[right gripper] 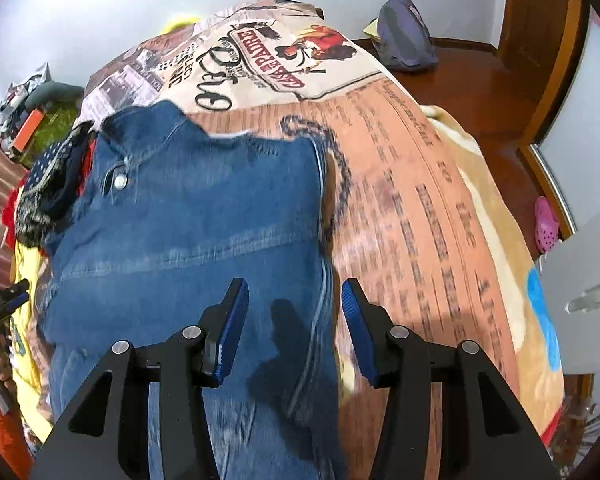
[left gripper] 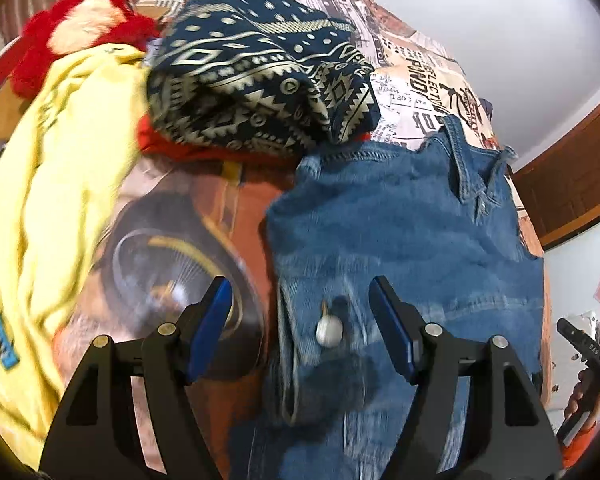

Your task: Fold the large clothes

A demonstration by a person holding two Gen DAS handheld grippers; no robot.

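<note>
**Denim shirt laid out, folding barely begun**

Denim shirt [left gripper: 400,240] lies spread on the printed bedspread [right gripper: 400,184], collar at the far end from you, and it is your landmark for everything else. Its side edges look turned in a little, though motion blur makes that hard to call, so treat any fold as unconfirmed. As far as you can see, most of the folding is left.

Your left gripper [left gripper: 300,320] hovers over the shirt's left edge near a metal button [left gripper: 329,331], fingers spread wide and holding nothing. Your right gripper [right gripper: 294,320] hangs over the shirt's right edge, straddling the seam, also apart and empty.

Beyond the shirt's left side a heap waits: a navy patterned cloth [left gripper: 256,80], a yellow shirt [left gripper: 56,184] and a red plush toy [left gripper: 80,28] behind them. Those large pieces look unfolded too, so expect the denim to be one job among several.
</note>
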